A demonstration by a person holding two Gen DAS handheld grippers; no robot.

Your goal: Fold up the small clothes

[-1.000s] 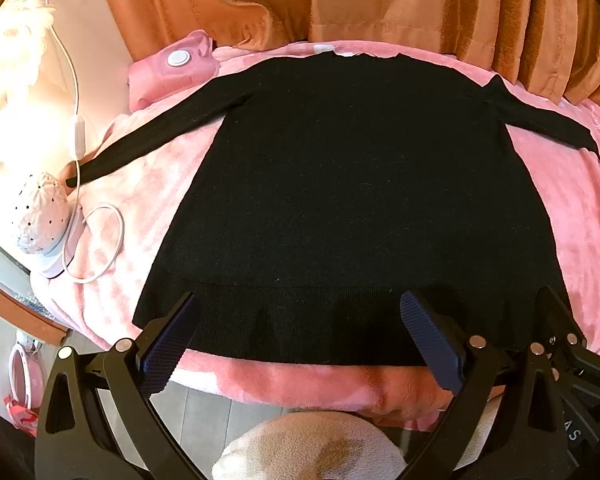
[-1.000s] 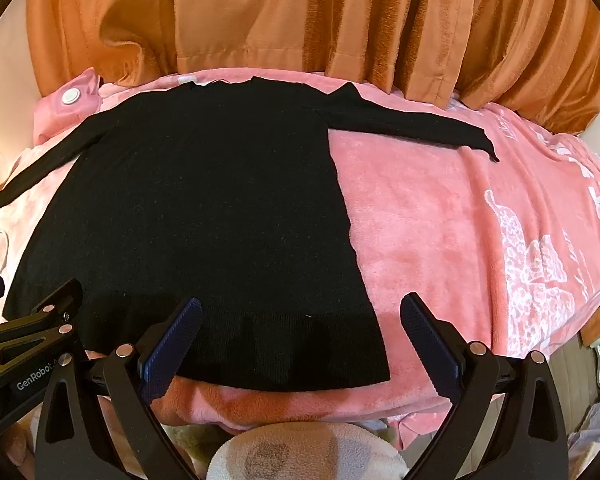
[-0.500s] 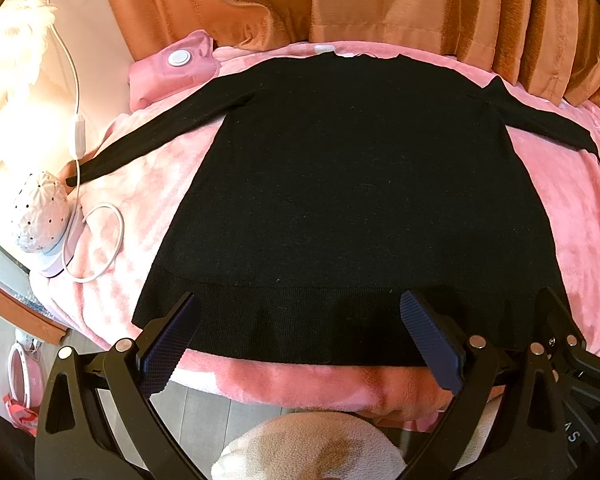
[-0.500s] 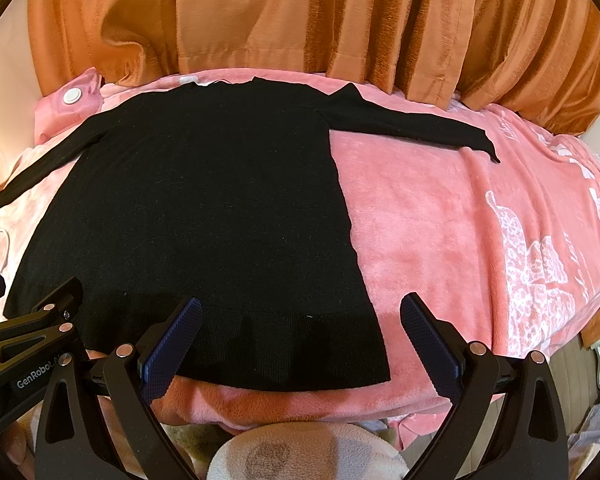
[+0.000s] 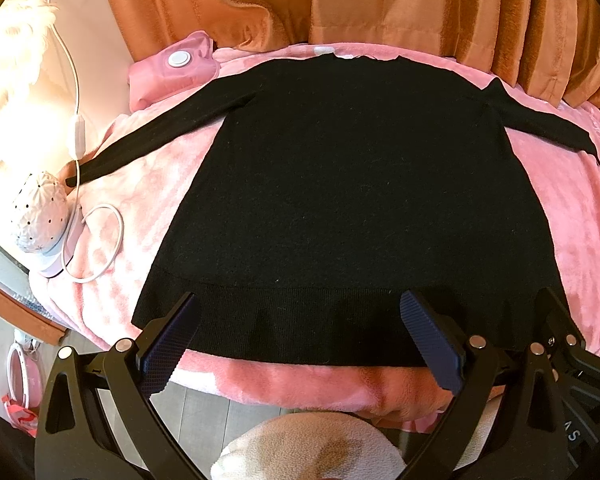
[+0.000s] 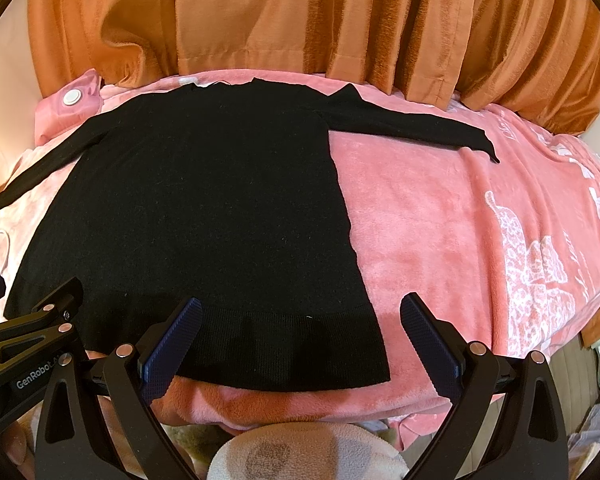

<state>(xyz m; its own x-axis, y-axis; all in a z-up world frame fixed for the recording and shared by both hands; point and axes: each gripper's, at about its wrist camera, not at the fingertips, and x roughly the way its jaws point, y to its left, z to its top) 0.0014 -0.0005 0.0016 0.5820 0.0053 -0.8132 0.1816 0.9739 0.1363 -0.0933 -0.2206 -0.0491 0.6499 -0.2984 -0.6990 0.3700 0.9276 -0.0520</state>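
Observation:
A black long-sleeved sweater point(image 5: 352, 184) lies flat on a pink blanket point(image 5: 572, 216), both sleeves spread out, hem toward me. It also shows in the right wrist view point(image 6: 204, 216). My left gripper point(image 5: 300, 340) is open and empty, hovering over the hem near its left and middle part. My right gripper point(image 6: 300, 340) is open and empty over the hem's right corner point(image 6: 376, 368). The left gripper's body point(image 6: 32, 340) shows at the left edge of the right wrist view.
Orange curtains point(image 5: 380, 4) hang behind the bed. A pink pouch point(image 5: 172, 68) lies at the far left corner. A white dotted lamp point(image 5: 40, 216) with a white cable point(image 5: 100, 240) sits at the left edge. The blanket's white print point(image 6: 532, 264) lies to the right.

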